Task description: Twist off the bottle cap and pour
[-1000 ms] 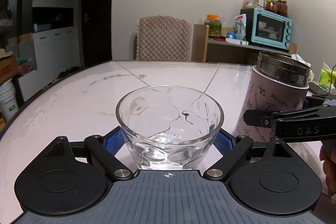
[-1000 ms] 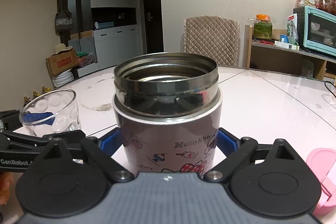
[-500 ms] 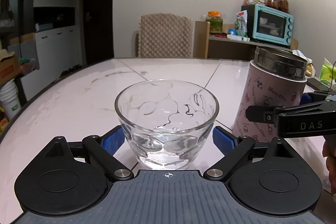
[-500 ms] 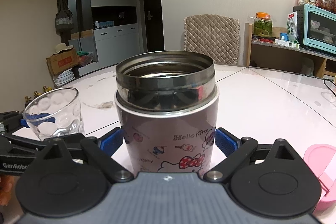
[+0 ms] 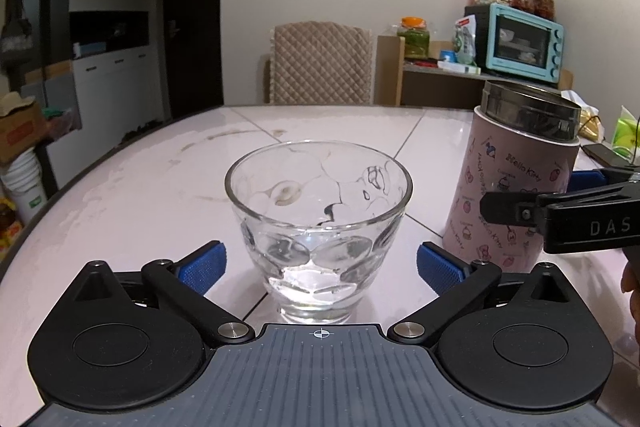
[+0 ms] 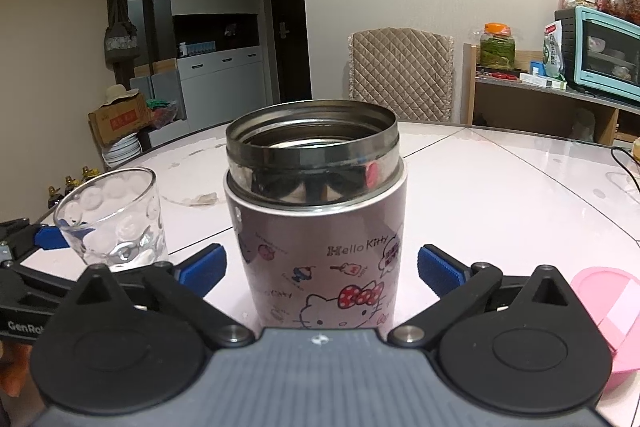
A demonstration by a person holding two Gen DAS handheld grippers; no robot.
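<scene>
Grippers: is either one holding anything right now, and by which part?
Nothing is held. The left gripper is open around the glass, the right gripper open around the flask; pads clear of both.

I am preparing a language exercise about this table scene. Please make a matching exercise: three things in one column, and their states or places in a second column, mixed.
Things:
1. glass
2. Hello Kitty bottle
3. pink cap

States:
a. lies on the table, right of the right claw
b. uncapped, steel mouth open
c. transparent, between the left claw fingers

Pairs: 1-c, 2-b, 3-a
</scene>
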